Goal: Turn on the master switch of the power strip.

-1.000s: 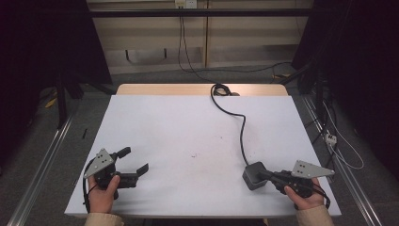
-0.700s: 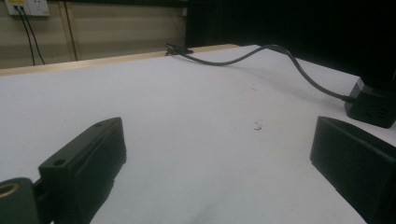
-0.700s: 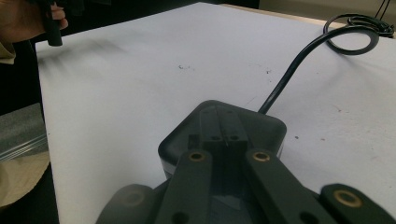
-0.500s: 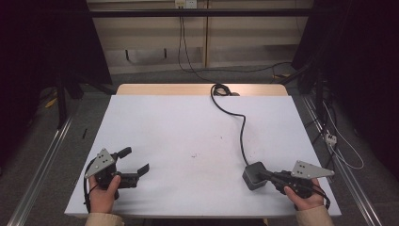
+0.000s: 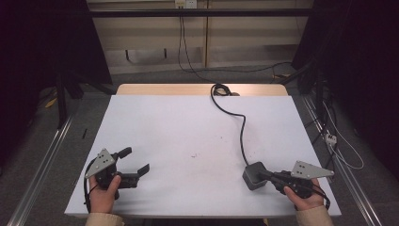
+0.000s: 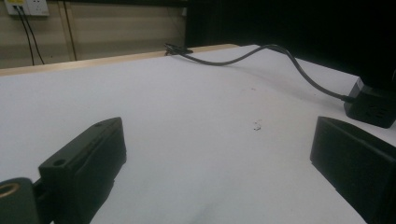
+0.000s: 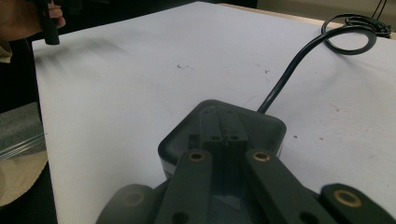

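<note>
A black power adapter (image 5: 251,176) sits near the front right of the white table (image 5: 188,122). Its black cable (image 5: 243,132) snakes to a coil at the far edge. My right gripper (image 5: 264,174) is shut, and its closed jaws lie across the adapter's top (image 7: 264,126); I see nothing clamped between them. In the right gripper view the jaw tips (image 7: 223,127) meet over the box and the cable (image 7: 289,74) leads away. My left gripper (image 5: 135,161) rests open at the front left with bare table between its jaws. The left gripper view (image 6: 219,163) shows the adapter (image 6: 371,105) far right.
A wooden strip (image 5: 164,89) edges the table's far side, where the cable coil (image 5: 220,89) lies. Metal rails (image 5: 42,160) run along the floor on both sides. Loose cables and a plug strip (image 5: 331,138) lie on the floor at right. Wall sockets (image 5: 185,4) sit behind.
</note>
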